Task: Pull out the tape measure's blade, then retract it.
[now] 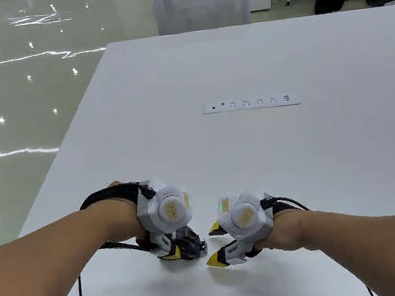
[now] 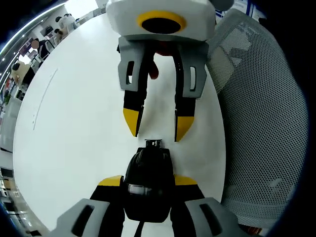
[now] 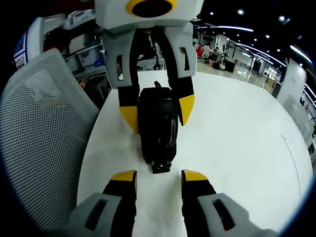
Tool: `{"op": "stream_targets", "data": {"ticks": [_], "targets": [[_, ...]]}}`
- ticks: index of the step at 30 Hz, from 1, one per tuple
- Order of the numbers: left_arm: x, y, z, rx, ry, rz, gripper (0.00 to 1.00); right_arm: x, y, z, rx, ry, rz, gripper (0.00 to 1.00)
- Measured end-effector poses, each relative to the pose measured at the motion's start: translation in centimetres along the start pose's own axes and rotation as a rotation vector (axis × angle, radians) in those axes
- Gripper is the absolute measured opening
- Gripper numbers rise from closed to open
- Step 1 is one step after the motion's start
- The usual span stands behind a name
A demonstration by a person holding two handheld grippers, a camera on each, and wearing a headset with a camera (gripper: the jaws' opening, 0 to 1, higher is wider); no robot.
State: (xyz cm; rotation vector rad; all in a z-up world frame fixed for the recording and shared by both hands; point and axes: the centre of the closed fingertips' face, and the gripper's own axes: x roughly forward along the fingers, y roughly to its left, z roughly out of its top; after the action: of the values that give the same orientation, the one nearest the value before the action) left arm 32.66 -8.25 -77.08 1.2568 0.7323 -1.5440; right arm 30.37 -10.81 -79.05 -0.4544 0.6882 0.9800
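Note:
A black tape measure (image 2: pixel 148 190) sits clamped between the jaws of my left gripper (image 2: pixel 148 180), low over the white table (image 1: pixel 280 60). In the head view that left gripper (image 1: pixel 184 249) is near the table's front edge, with the tape measure (image 1: pixel 190 244) dark under it. My right gripper (image 1: pixel 216 244) faces it from the right, open. In the right gripper view the tape measure (image 3: pixel 157 131) points its blade tip toward my right gripper (image 3: pixel 159 176), just ahead of the open yellow fingertips (image 3: pixel 123 176). No blade is drawn out.
A white power strip (image 1: pixel 251 102) lies flush in the table's middle. A grey mesh chair (image 1: pixel 201 6) stands at the far end, and another mesh chair back (image 2: pixel 261 123) is close beside the front edge. A shiny floor lies to the left.

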Motion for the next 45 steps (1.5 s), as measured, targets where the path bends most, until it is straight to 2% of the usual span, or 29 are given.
{"op": "stream_targets", "data": {"ticks": [3,7,12,14,22,23,24,25,27,37,45], "targets": [[0.2,-0.1,0.0,0.021,0.025,0.002,0.32,0.4,0.1,0.5,-0.025,-0.017,0.006,0.25],[0.0,-0.1,0.0,0.010,0.013,0.005,0.32,0.8,-0.3,0.6,-0.031,-0.017,-0.010,0.14],[0.2,-0.1,0.0,0.006,0.016,-0.005,0.32,1.2,-0.1,0.4,-0.069,0.013,0.004,0.14],[0.2,-0.1,0.0,0.002,0.013,-0.006,0.32,1.3,-0.2,0.3,-0.037,0.029,0.019,0.14],[0.2,-0.1,0.0,-0.001,0.016,-0.009,0.32,1.3,-0.1,0.1,-0.022,0.007,0.031,0.12],[0.2,-0.2,0.0,0.010,0.015,-0.009,0.32,1.2,0.0,0.1,-0.085,0.004,0.026,0.11],[0.2,-0.3,0.0,0.025,0.015,-0.008,0.32,1.1,0.1,0.1,-0.095,0.001,0.041,0.11],[0.2,-0.3,0.0,0.021,0.015,-0.005,0.32,0.9,0.1,-0.1,-0.066,0.004,0.041,0.11],[0.1,0.0,-0.1,-0.024,-0.004,0.002,0.32,0.8,-0.4,-0.1,-0.031,-0.008,0.031,0.11],[0.1,0.2,-0.1,-0.032,-0.011,-0.005,0.32,-1.1,-0.6,-1.7,0.013,-0.003,0.038,0.11],[0.1,0.1,0.0,-0.027,-0.005,0.003,0.32,-2.4,-0.8,-3.0,0.044,-0.001,0.024,0.11]]}}
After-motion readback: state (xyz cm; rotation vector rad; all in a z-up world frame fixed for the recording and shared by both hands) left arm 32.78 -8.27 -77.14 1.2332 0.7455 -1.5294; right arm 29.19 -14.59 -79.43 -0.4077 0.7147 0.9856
